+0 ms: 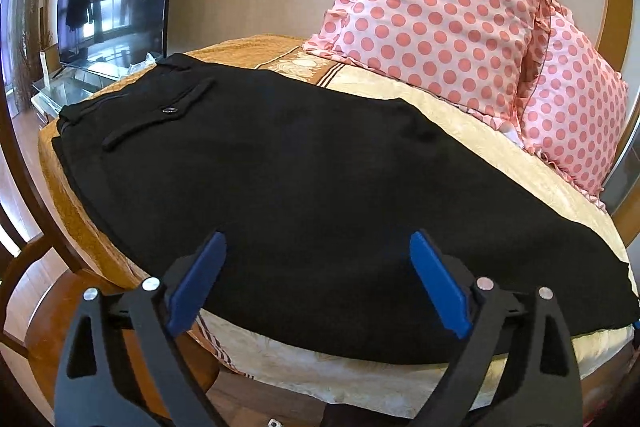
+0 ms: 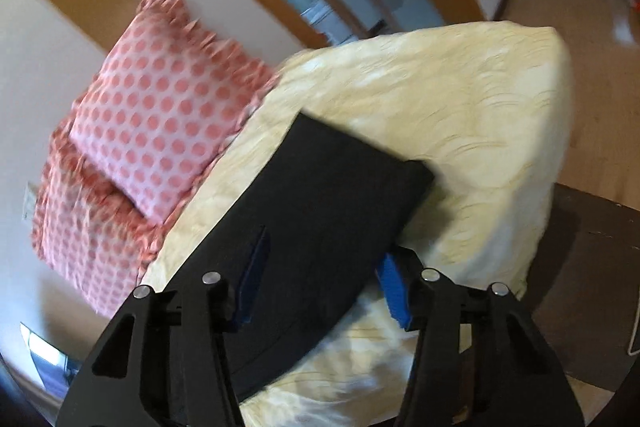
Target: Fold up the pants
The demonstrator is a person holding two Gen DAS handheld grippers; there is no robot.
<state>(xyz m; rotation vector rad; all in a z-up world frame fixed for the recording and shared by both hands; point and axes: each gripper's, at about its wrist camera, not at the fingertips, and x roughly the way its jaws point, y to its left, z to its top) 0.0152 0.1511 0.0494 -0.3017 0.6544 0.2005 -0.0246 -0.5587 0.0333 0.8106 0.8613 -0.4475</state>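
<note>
Black tool (image 1: 318, 239) frames — blue pads (image 1: 438, 281), silver screws (image 1: 151, 283)

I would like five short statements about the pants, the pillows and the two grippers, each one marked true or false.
1. The black pants lie spread out on the bed. True.
2. The left gripper is shut on the fabric. False: its jaws stand wide open.
3. The pillows are pink with darker dots. True.
4. The back pocket flap has a button. True.
5. The right gripper is at the waistband. False: it is open, near the hem end of the legs.
</note>
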